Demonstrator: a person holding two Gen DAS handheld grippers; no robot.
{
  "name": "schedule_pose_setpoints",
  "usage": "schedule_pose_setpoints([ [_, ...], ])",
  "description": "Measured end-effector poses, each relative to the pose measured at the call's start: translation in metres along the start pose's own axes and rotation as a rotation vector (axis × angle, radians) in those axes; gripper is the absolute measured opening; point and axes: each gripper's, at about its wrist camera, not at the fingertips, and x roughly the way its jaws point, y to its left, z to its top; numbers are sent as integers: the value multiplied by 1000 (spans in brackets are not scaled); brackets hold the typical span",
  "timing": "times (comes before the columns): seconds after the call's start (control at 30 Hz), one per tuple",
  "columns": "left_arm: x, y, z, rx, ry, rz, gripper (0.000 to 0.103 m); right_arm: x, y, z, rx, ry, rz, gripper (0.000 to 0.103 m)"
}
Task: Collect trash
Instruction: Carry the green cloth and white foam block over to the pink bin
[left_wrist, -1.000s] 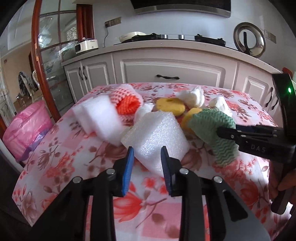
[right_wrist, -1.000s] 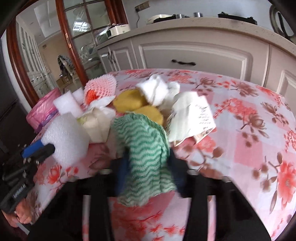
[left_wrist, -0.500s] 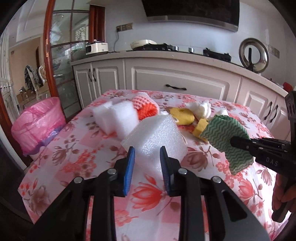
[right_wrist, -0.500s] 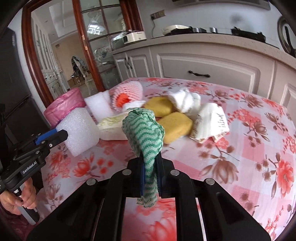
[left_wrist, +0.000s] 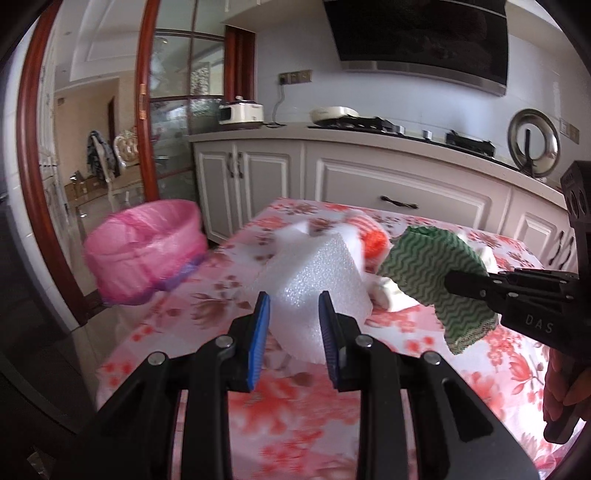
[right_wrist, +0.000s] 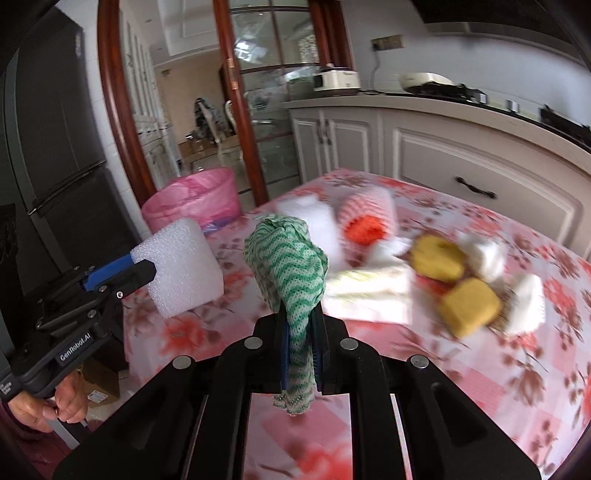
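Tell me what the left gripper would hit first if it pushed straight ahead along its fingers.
Apart from the foam block the left gripper already holds, probably the trash heap on the floral table; depth is unclear.

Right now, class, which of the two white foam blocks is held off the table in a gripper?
The nearer white foam block, pinched in the left gripper. The other white foam block lies on the floral tablecloth beside the orange-and-white net sleeve.

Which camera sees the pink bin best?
The left wrist view. There the pink bin shows whole, its rim and side clear beside the table. In the right wrist view the bin sits further back, and the foam block covers its lower edge.
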Motion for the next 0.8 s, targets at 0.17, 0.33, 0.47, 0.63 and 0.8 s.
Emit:
schedule_pose_setpoints([
  [0.17,-2,35,3,-43,3,37,5,21,33,20,-54,5,40,13],
  [0.33,15,68,-7,-102,74,42,6,41,52,36,-68,8,54,13],
  [0.47,37,85,-24,-153,171,47,56,49,49,34,-47,27,64,13],
  [0.63,49,91,-26,-159,176,68,63,53,42,24,-38,56,57,13],
  [0.8,66,96,-11,-168,162,85,67,55,27,24,0,51,45,13],
])
